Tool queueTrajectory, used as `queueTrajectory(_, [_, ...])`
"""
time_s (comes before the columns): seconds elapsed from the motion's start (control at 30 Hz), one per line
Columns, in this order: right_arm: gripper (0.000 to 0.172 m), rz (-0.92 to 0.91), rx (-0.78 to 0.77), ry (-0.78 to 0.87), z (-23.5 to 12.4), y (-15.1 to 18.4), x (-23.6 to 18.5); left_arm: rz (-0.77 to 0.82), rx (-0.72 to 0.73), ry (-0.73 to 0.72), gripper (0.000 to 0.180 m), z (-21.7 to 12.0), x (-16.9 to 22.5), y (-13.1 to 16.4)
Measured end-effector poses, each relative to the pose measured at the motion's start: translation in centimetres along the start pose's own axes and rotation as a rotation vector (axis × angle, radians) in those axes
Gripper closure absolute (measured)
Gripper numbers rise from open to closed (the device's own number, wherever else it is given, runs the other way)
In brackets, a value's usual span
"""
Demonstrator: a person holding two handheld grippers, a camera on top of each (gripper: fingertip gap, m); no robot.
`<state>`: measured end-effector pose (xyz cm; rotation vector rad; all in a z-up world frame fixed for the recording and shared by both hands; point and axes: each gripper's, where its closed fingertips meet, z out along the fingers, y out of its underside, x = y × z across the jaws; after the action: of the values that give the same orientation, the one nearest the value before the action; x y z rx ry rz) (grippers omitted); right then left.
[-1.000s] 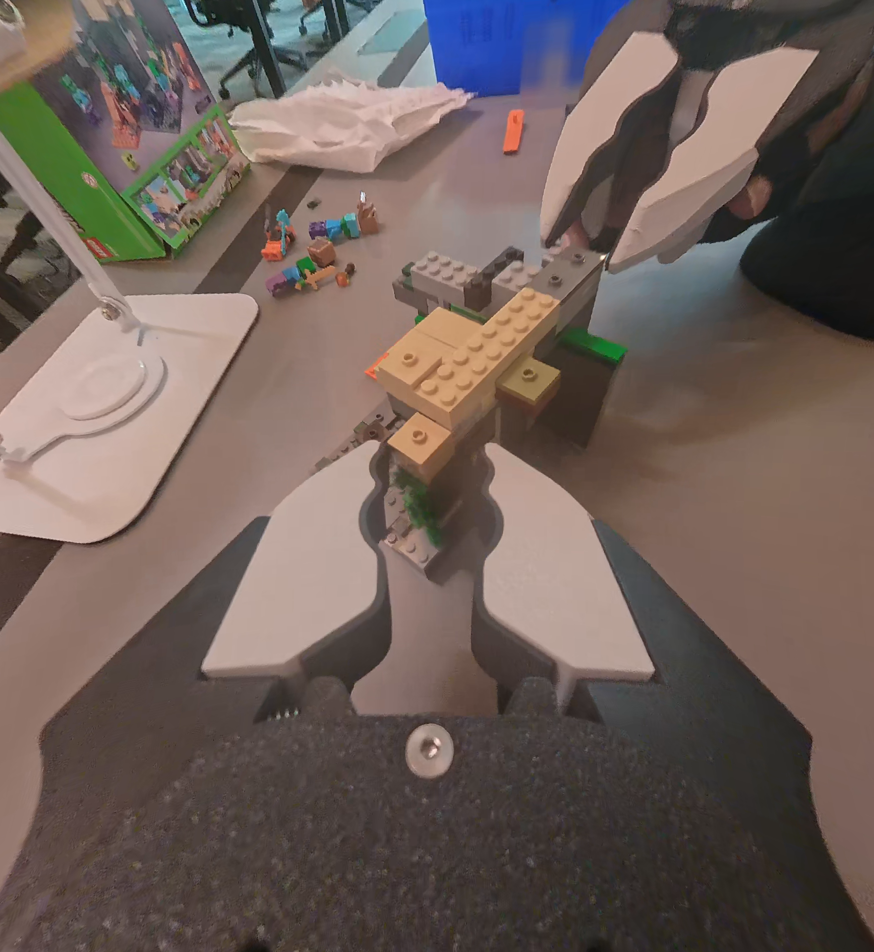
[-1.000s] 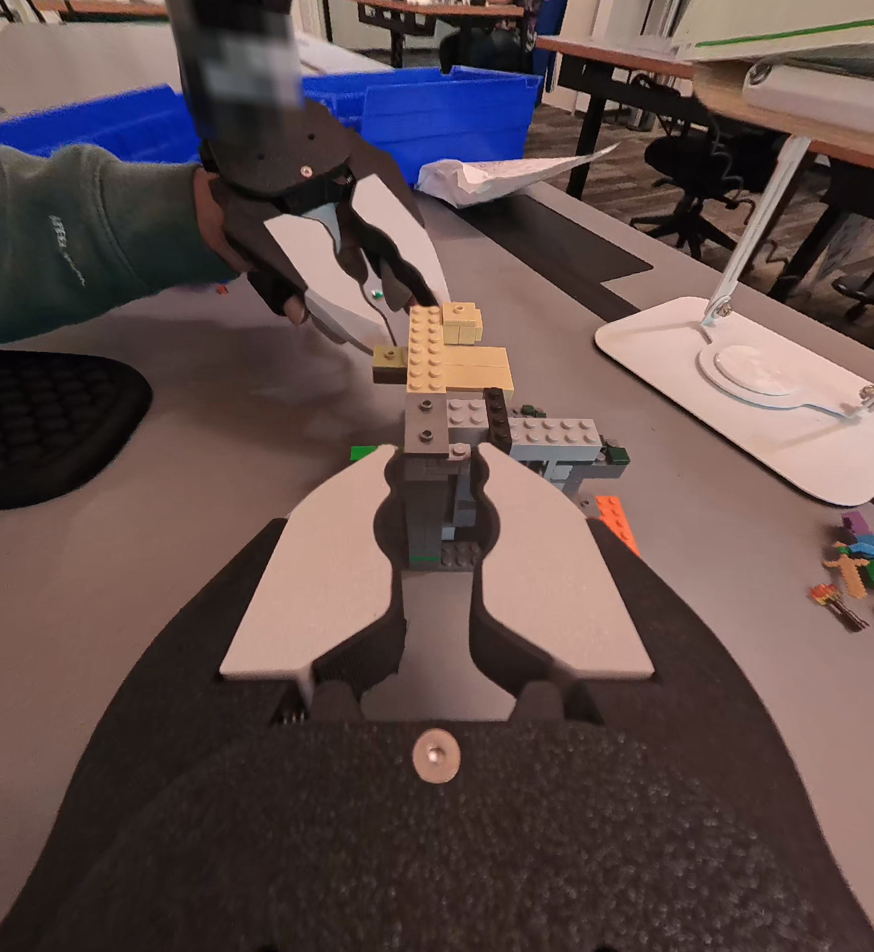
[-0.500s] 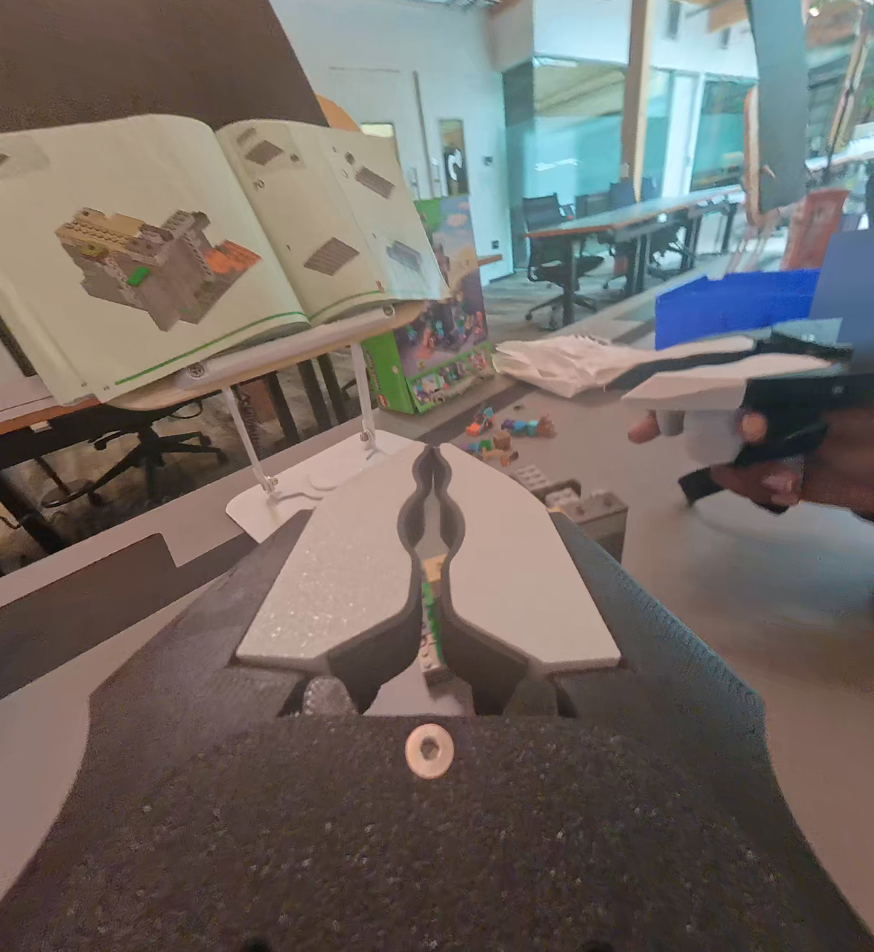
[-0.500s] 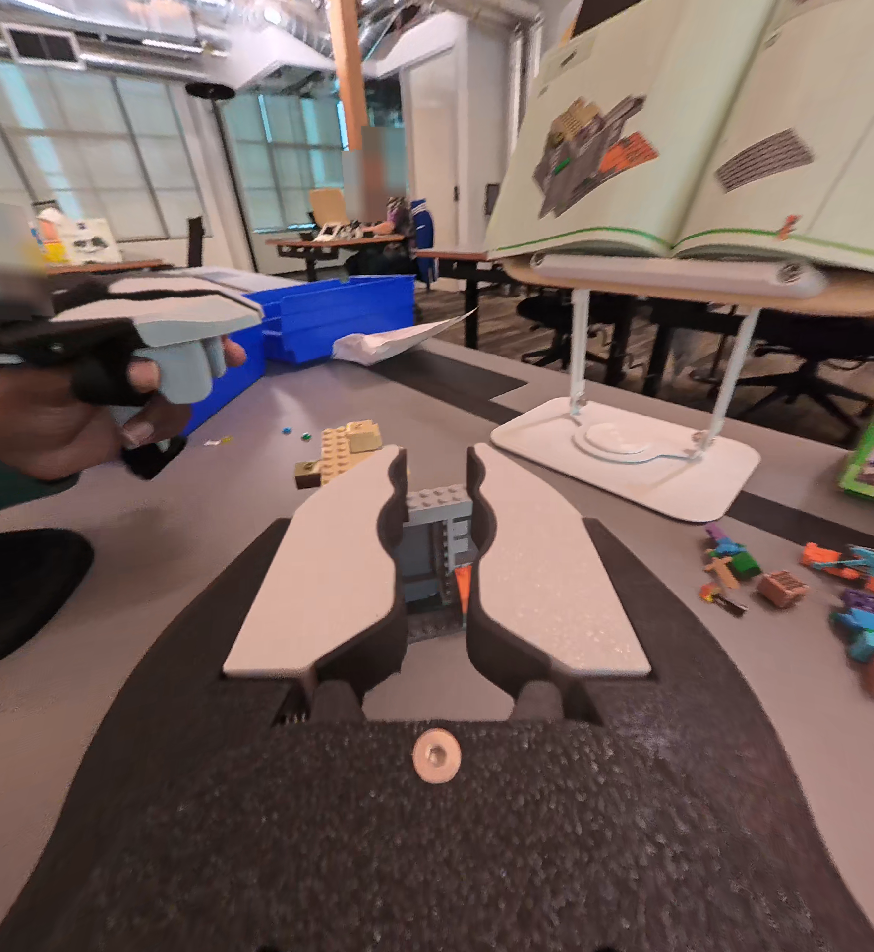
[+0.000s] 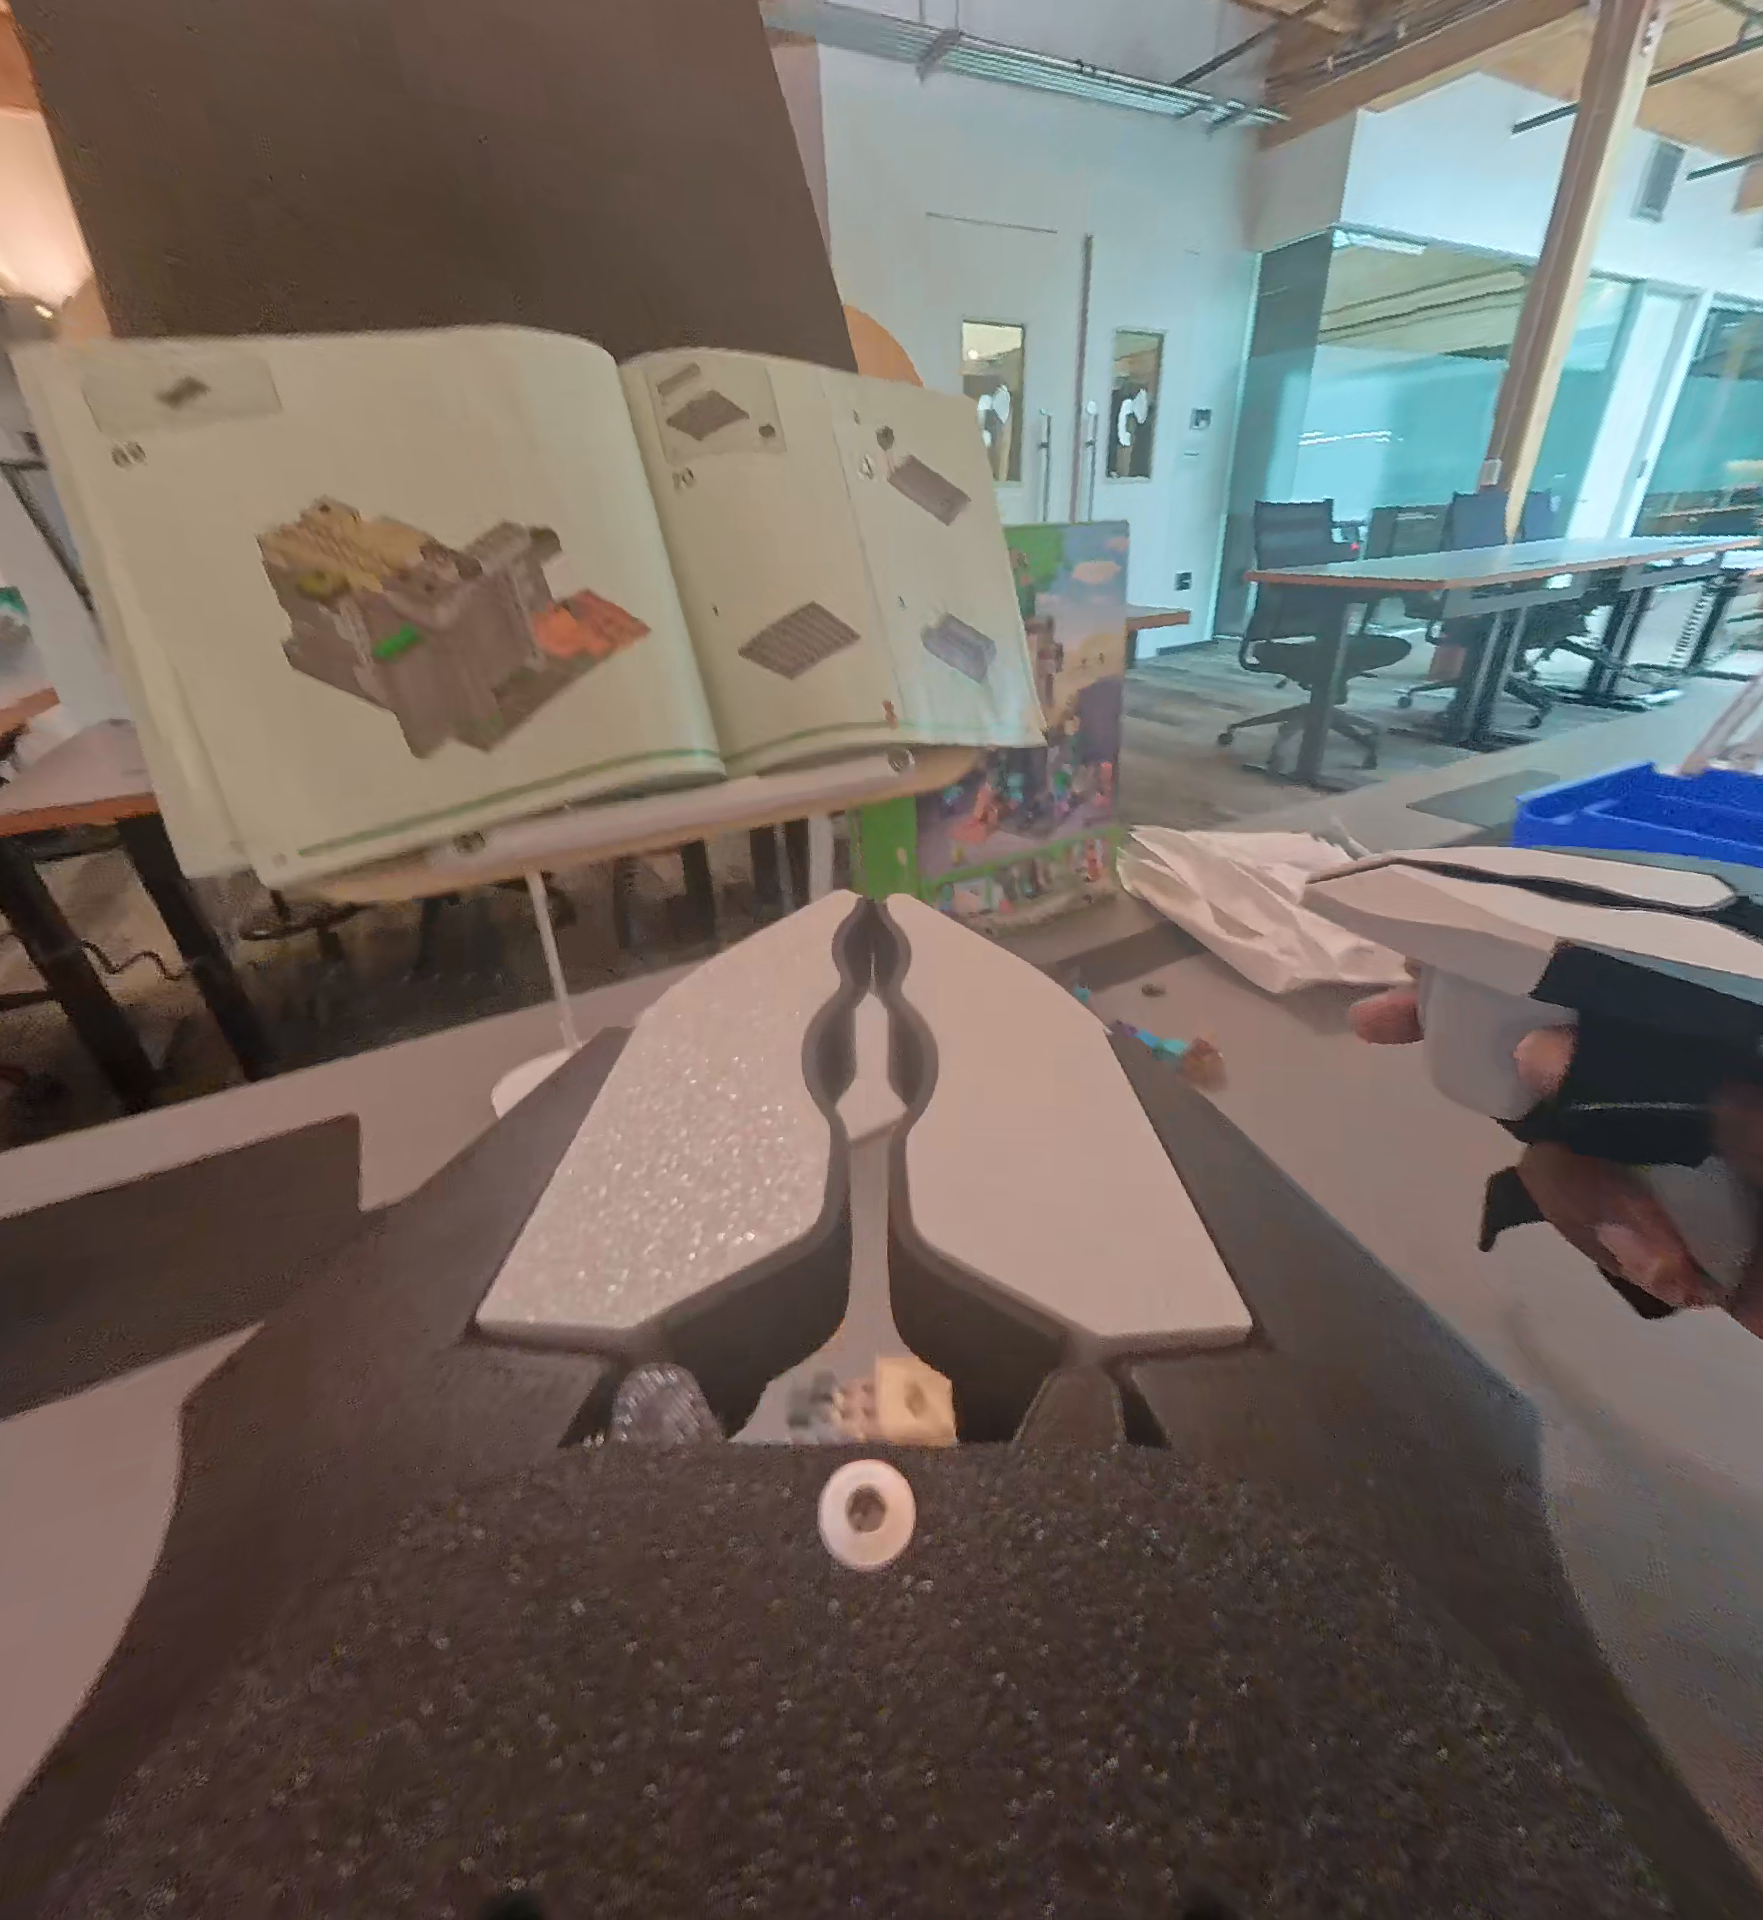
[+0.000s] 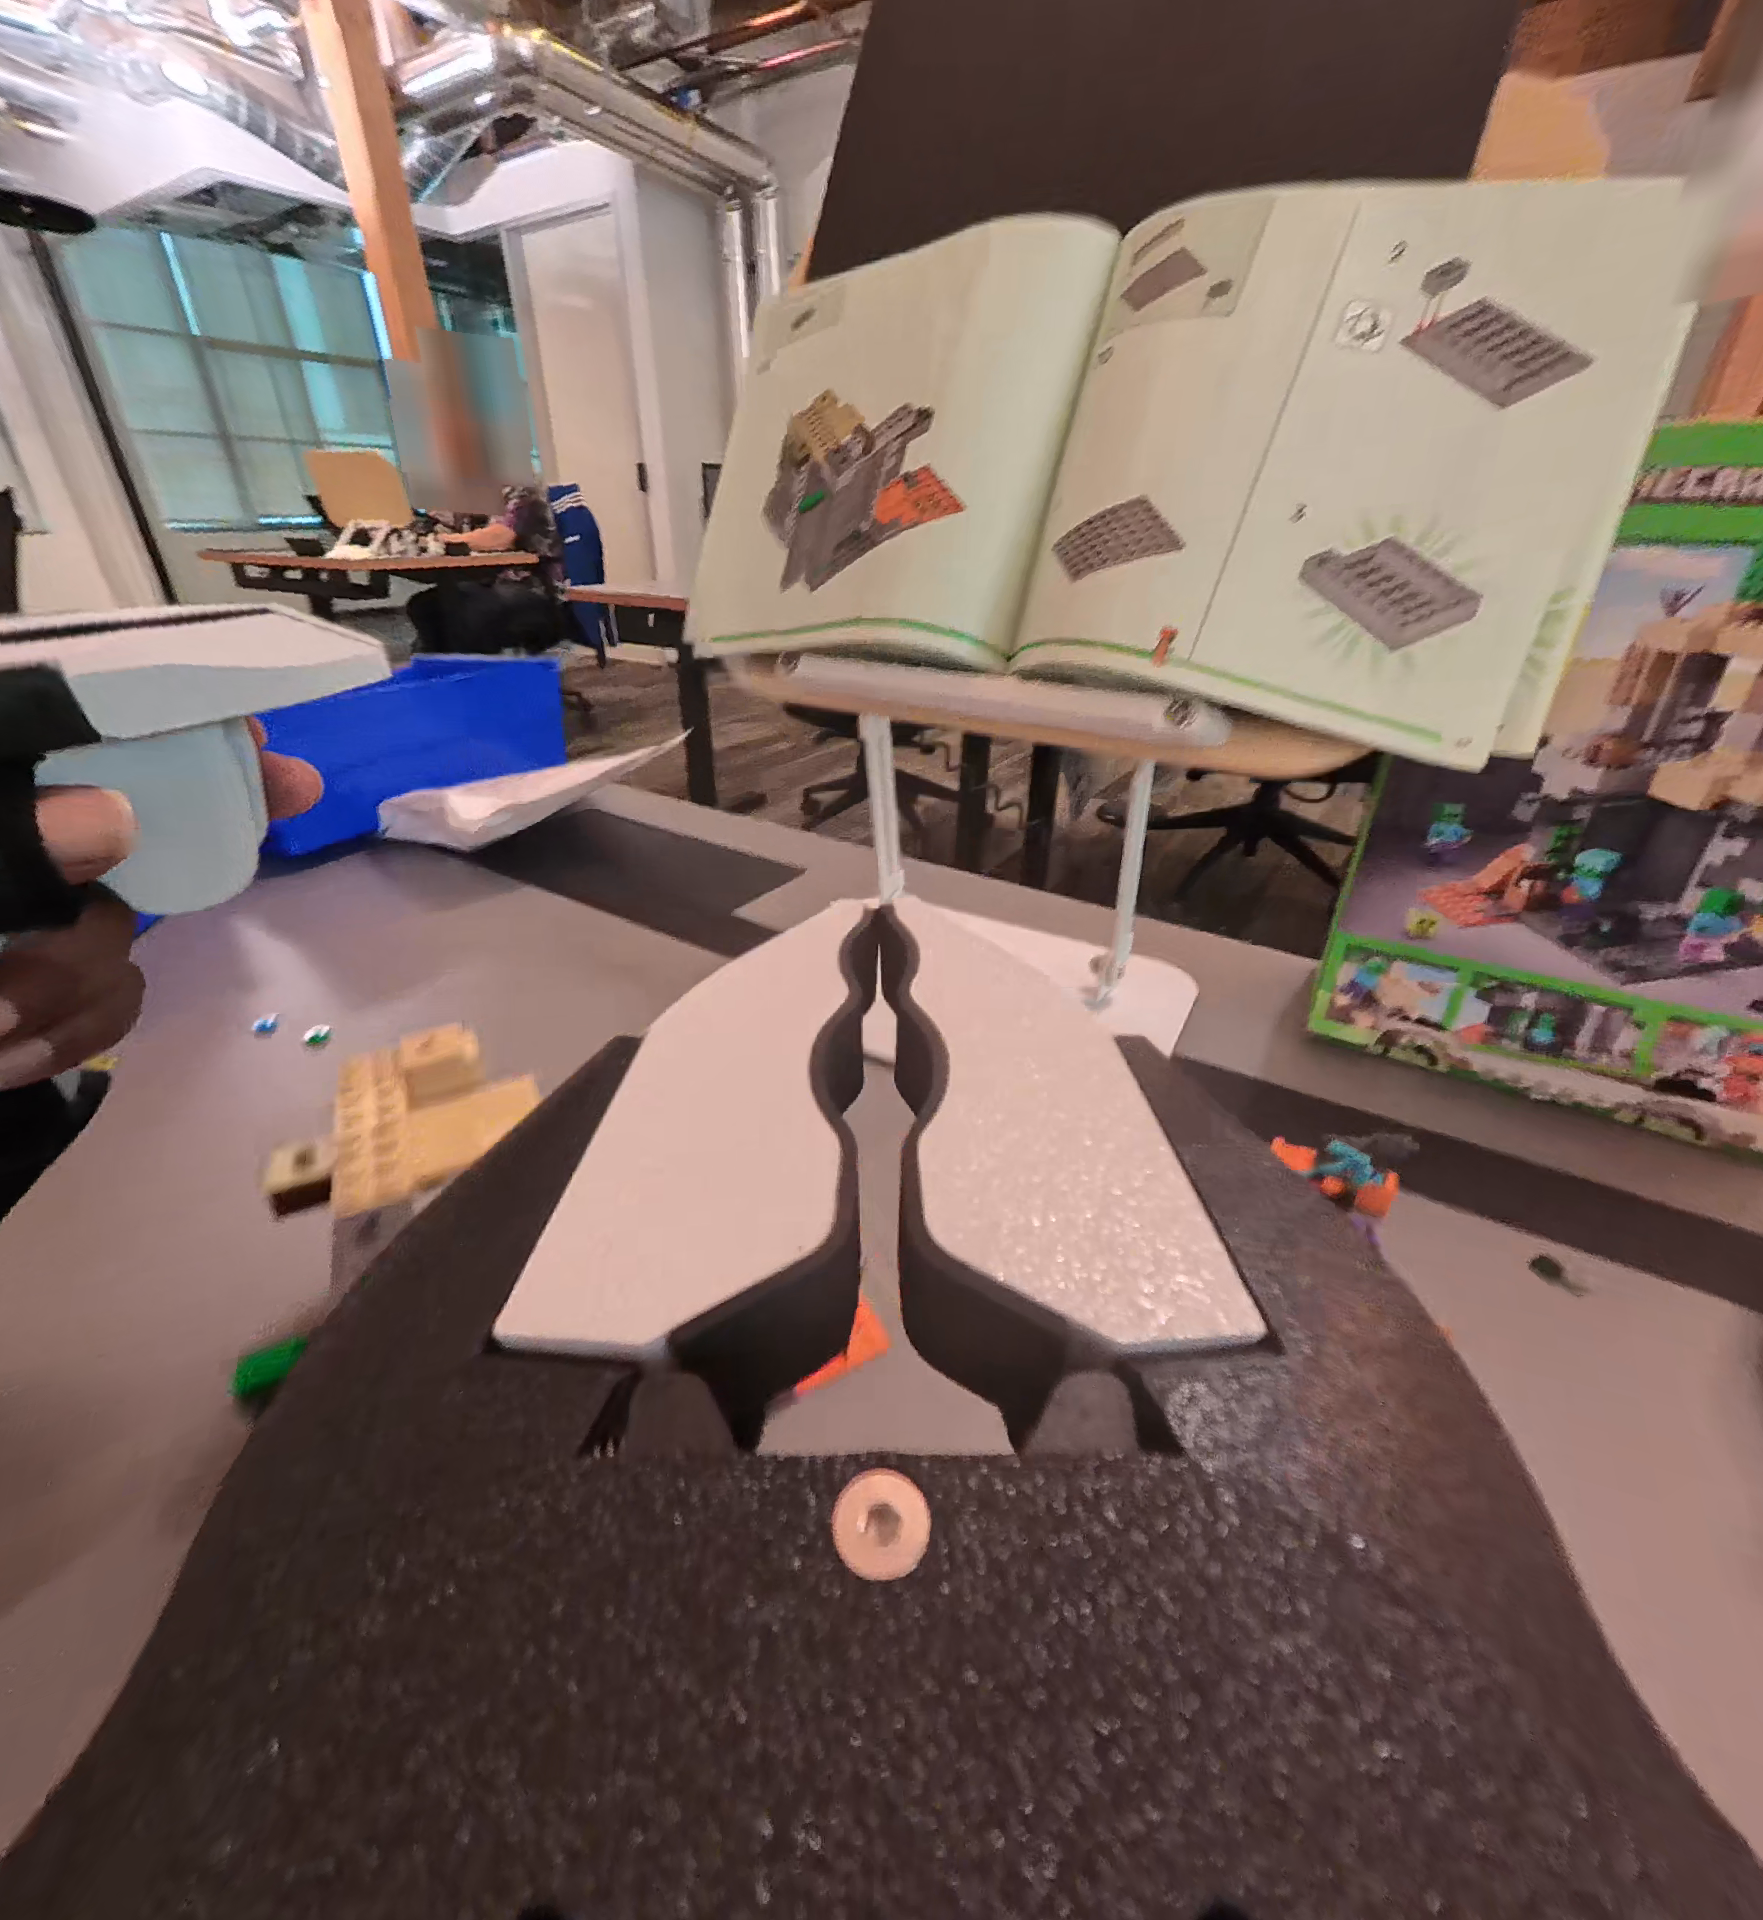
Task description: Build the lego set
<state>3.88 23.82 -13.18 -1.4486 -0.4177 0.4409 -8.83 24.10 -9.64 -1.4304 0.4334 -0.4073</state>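
The grey bench (image 6: 233, 1558) is now viewed from a raised, level angle; a second ago both cameras were looking down onto the brick model. The open instruction booklet (image 6: 1168, 447) on its white stand (image 6: 1137, 997) fills the upper field in both views, where only the stand's base was seen a second ago. The green set box (image 6: 1583, 831) stands at the right of the bench, beside the stand.

The left tongs (image 5: 872, 914) are together with nothing between the tips; a second ago they were spread around the tan end of the model. The right tongs (image 6: 879, 914) are likewise closed on air; half a second ago they were apart about a grey block.

The brick model is no longer held whole. Its tan section (image 6: 409, 1122) lies on the bench left of the right tongs, apart from them. In the left view, a few tan and grey bricks (image 5: 877, 1403) are glimpsed below the closed fingers, blurred.

Open bench surface lies between the two tongs. The far edge is bounded by the blue bin (image 6: 420, 748) and crumpled white paper (image 5: 1241, 914). Small loose pieces (image 6: 1344, 1169) lie near the box, and a green brick (image 6: 269, 1366) lies at the near left.
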Motion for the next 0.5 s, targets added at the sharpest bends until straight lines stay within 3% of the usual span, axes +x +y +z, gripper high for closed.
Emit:
queueTrajectory(0.3, [0.170,0.015,0.115,0.055,7.3,-8.1,2.7,0.022,0.038,-0.109,0.180,4.5,-5.5,-5.2])
queueTrajectory(0.5, [0.169,-0.003,0.196,0.066,12.2,-13.4,4.2,-0.028,0.014,-0.124,0.180,5.2,-8.2,-4.5])
